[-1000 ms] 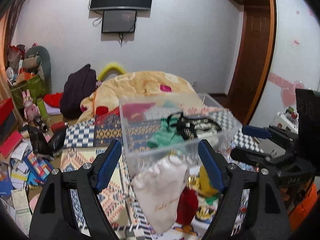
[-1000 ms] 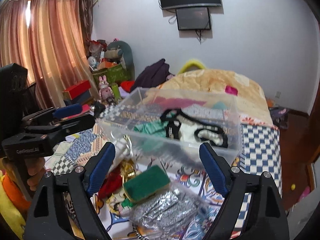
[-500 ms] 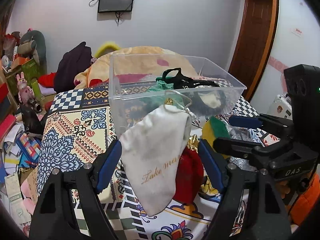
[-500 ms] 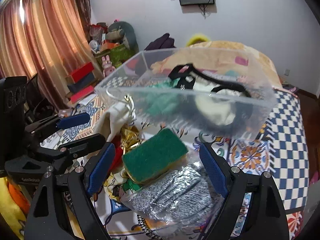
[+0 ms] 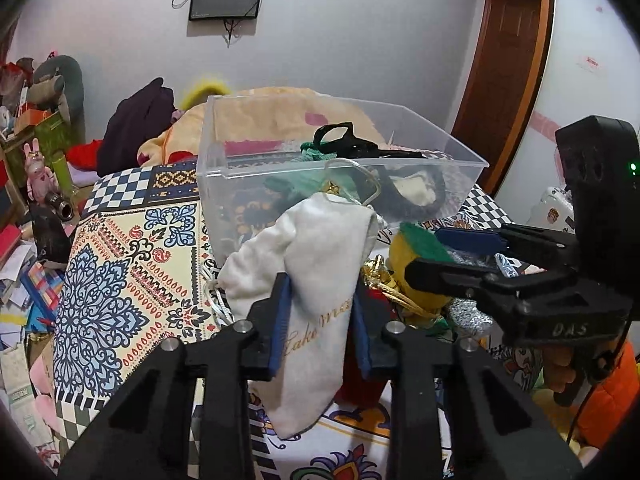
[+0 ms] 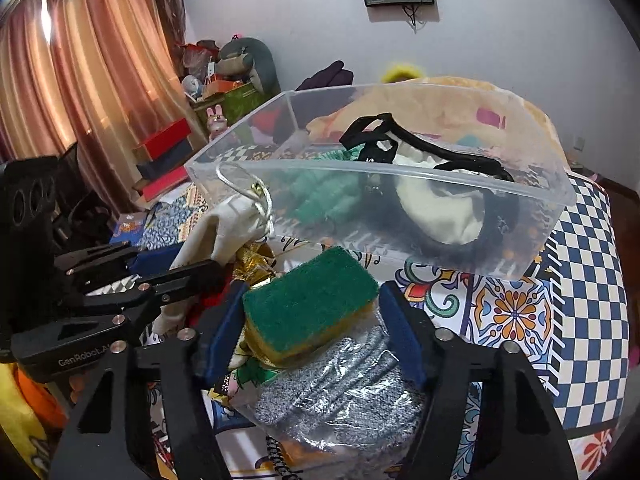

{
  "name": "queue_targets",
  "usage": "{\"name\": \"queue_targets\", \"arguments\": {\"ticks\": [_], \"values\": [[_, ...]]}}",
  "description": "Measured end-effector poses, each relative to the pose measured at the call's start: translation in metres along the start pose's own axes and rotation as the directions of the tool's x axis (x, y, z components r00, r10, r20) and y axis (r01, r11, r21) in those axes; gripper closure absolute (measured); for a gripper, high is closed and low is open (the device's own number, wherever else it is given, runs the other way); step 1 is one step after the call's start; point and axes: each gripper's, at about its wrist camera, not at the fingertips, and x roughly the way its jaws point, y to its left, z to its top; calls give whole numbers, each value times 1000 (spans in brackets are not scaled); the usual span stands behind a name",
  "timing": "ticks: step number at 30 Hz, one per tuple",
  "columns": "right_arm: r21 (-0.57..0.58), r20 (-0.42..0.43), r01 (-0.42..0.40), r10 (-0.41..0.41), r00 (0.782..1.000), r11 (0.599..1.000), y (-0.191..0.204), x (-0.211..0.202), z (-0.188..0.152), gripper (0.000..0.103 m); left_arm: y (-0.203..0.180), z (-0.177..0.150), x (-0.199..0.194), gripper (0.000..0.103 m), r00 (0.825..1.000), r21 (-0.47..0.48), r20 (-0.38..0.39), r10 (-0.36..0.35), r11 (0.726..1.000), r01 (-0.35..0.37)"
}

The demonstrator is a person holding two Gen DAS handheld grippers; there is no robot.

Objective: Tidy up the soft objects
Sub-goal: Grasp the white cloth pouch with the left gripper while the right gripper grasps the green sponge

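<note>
My left gripper (image 5: 318, 320) is shut on a white drawstring pouch (image 5: 316, 264) in front of the clear plastic bin (image 5: 340, 176); it also shows in the right wrist view (image 6: 160, 276), as does the pouch (image 6: 224, 224). My right gripper (image 6: 312, 320) has its blue pads on both sides of a green-and-yellow sponge (image 6: 308, 304), which lies on a bagged grey item (image 6: 336, 392). The bin (image 6: 400, 184) holds a green cloth (image 6: 320, 196) and a black-and-cream piece (image 6: 440, 208).
A red pouch (image 5: 364, 376) and gold cord (image 5: 384, 280) lie between the grippers on the patterned bedspread (image 5: 120, 280). A peach blanket (image 5: 280, 108) and dark clothes (image 5: 140, 128) sit behind the bin. Clutter lines the left floor (image 5: 24, 272).
Both grippers moved forward and down. My left gripper closed on the white pouch. My right gripper's jaws narrowed onto the sponge.
</note>
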Motion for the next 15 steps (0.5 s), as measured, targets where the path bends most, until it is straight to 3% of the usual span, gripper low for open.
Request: {"name": "queue_targets", "arguments": {"ticks": [7, 15], "values": [[3, 31, -6, 6, 999, 1000, -3, -10, 3, 67, 1, 1, -11, 88, 1000, -15, 21, 2, 1000, -2], [1, -3, 46, -46, 999, 999, -7, -9, 2, 69, 8, 8, -40, 90, 996, -49, 84, -3, 999, 7]]}}
